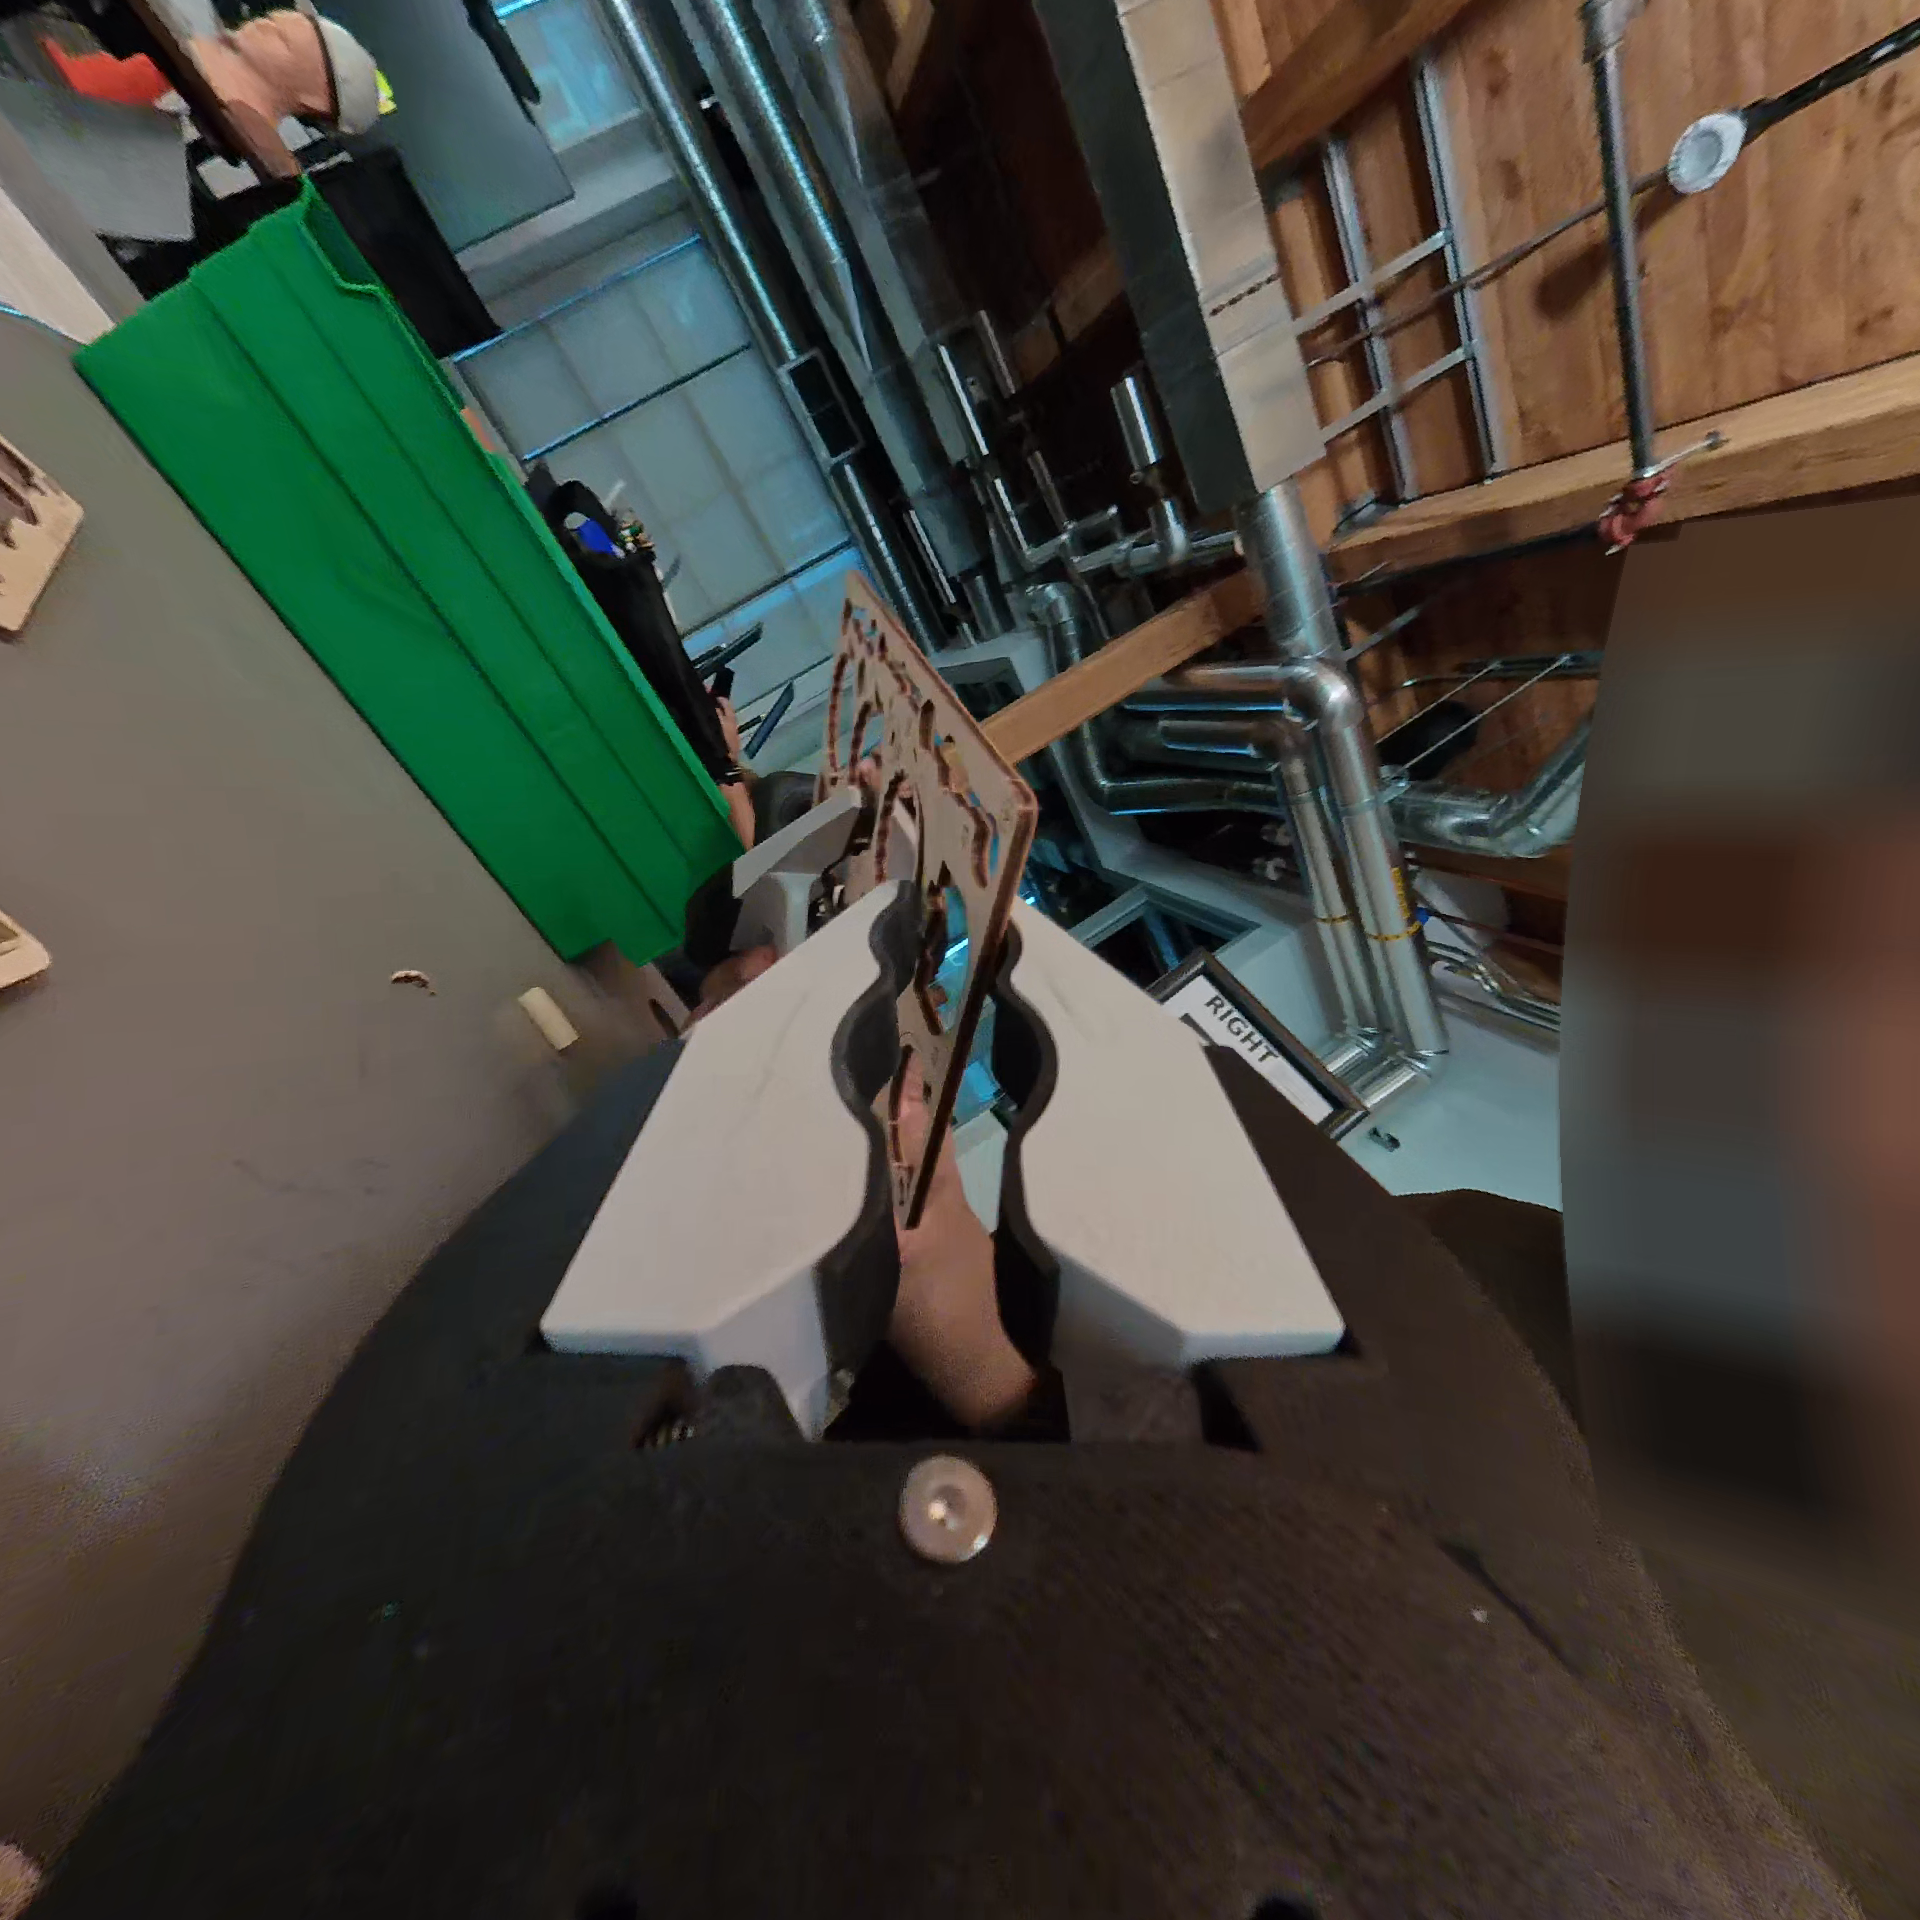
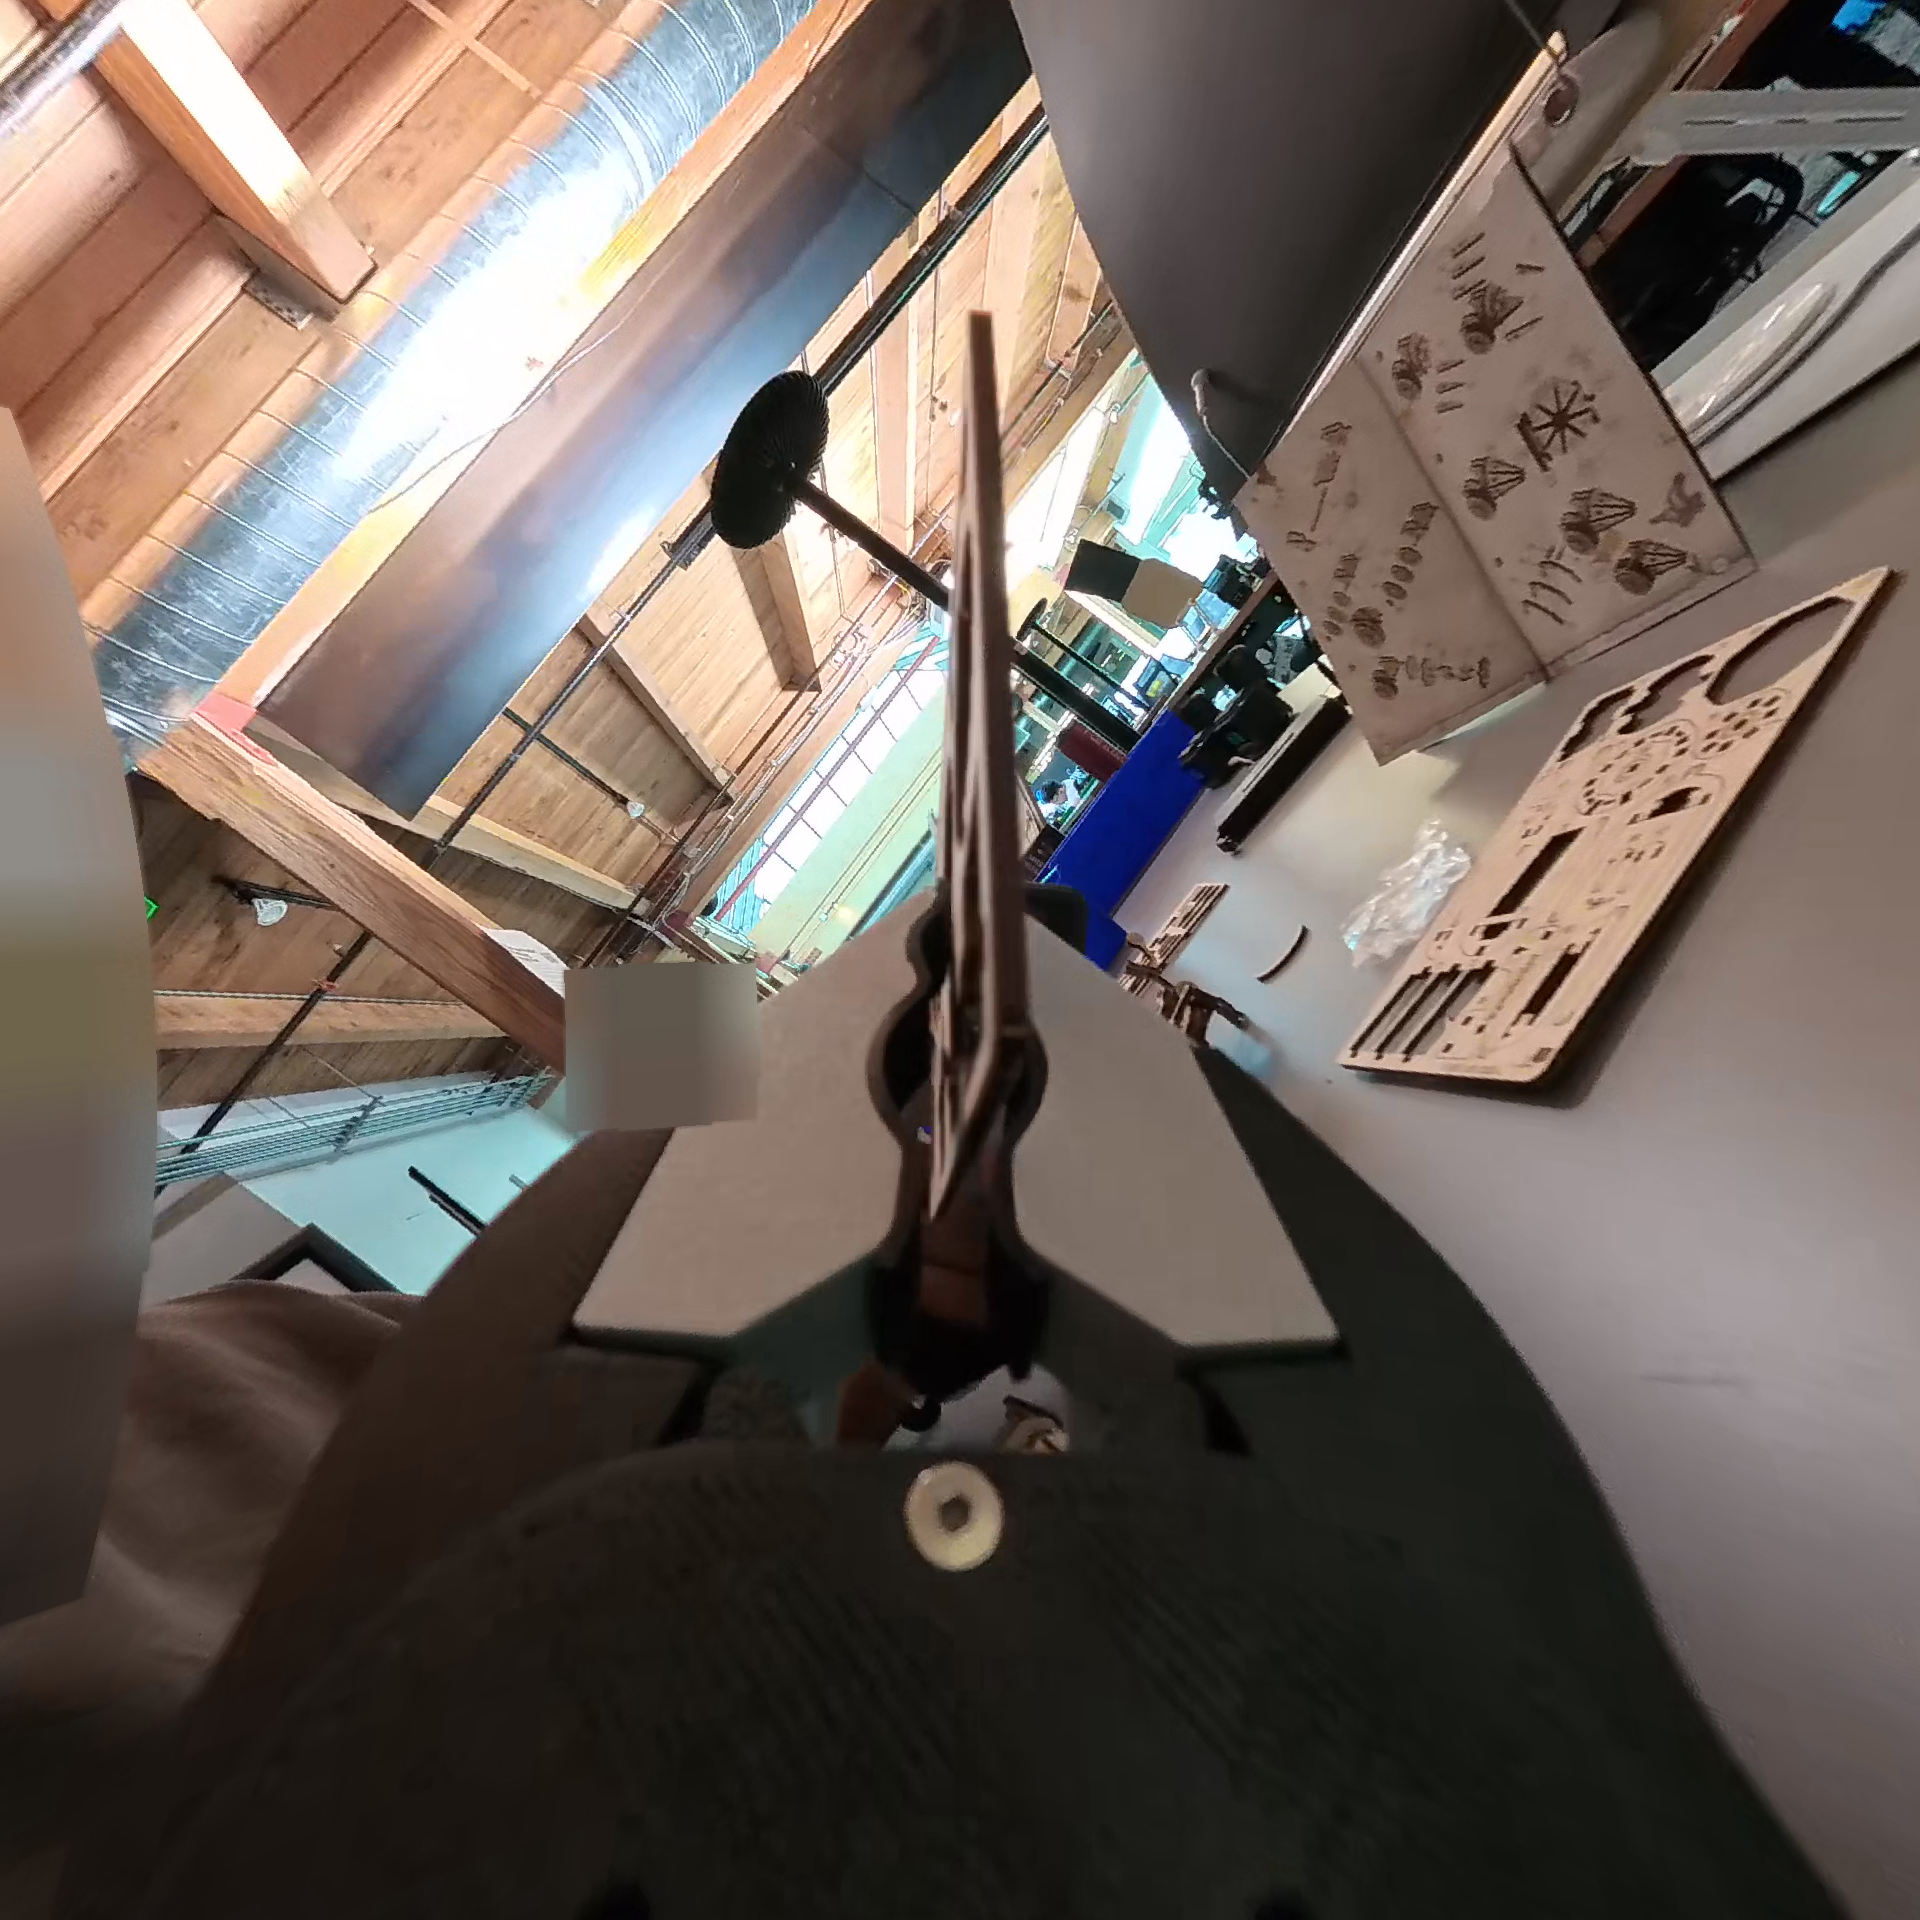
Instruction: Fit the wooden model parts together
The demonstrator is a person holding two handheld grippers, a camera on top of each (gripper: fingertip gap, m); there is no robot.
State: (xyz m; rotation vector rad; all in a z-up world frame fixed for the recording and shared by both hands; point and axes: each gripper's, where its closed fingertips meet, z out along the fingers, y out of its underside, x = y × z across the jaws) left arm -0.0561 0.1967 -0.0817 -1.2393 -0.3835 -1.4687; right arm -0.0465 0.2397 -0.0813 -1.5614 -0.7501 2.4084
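Note:
A thin laser-cut wooden sheet (image 1: 940, 769) with many cut-out shapes is held up in the air, off the grey table (image 1: 208, 935). My left gripper (image 1: 951, 925) is shut on its near lower edge. Beyond the sheet, the white fingers of my right gripper (image 1: 805, 842) sit against its far side. In the right wrist view the sheet (image 2: 977, 644) stands edge-on, and my right gripper (image 2: 971, 935) is shut on its lower part. A small part-built wooden model (image 2: 1184, 992) stands on the table behind.
On the grey table (image 2: 1558, 1299) lie another wooden sheet with empty cut-outs (image 2: 1621, 831), a folded instruction sheet (image 2: 1496, 499), a clear plastic wrapper (image 2: 1403, 894) and a curved wooden piece (image 2: 1283, 956). A green bin (image 1: 395, 582) stands at the table's edge. More wooden sheets (image 1: 31, 540) lie at the left. Across from one pair of fingers to the other is roughly 5 cm.

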